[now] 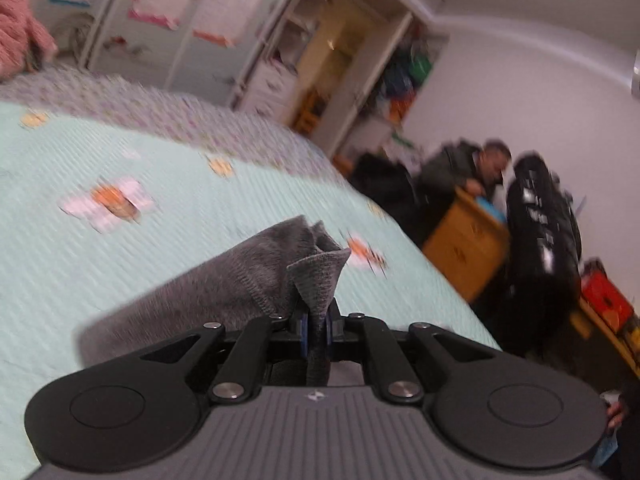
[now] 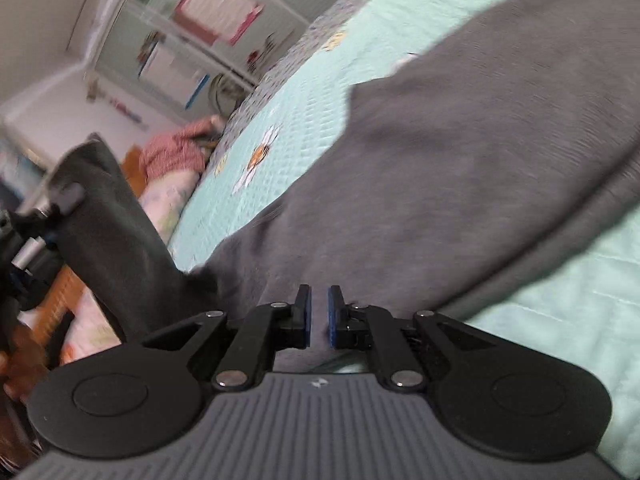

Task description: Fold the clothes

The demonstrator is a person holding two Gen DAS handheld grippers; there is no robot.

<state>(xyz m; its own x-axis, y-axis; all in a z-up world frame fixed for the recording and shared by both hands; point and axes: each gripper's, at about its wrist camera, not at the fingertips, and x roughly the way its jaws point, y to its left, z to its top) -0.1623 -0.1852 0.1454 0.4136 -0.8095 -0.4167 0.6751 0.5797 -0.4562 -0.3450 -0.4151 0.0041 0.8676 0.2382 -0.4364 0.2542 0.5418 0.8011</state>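
In the left wrist view, a pink knitted garment [image 1: 18, 28] lay at the far left edge of the bed [image 1: 80, 240], whose mint quilt carried orange-and-white flower patches. Behind it stood a white wardrobe [image 1: 180, 32] with papers stuck to its doors. The left gripper [image 1: 318, 330] had its jaws clenched on a bunched edge of the grey sweater [image 1: 240, 280], which rose in a fold above the pads and trailed back onto the quilt. To the right, past the bed's edge, a person [image 1: 472, 172] leaned over an orange wooden cabinet [image 1: 464, 248], beside a black bag [image 1: 540, 216] with white lettering; a red box [image 1: 606, 300] sat further right.

In the right wrist view, the left gripper [image 2: 60, 200] showed at the left edge, lifting a dark sleeve of the sweater clear of the bed. The right gripper [image 2: 319, 316] hovered over the sweater's body [image 2: 480, 160], jaws released with a narrow gap and nothing pinched between the blue pads [image 2: 332, 320]. The sweater spread across the quilt [image 2: 304, 100].
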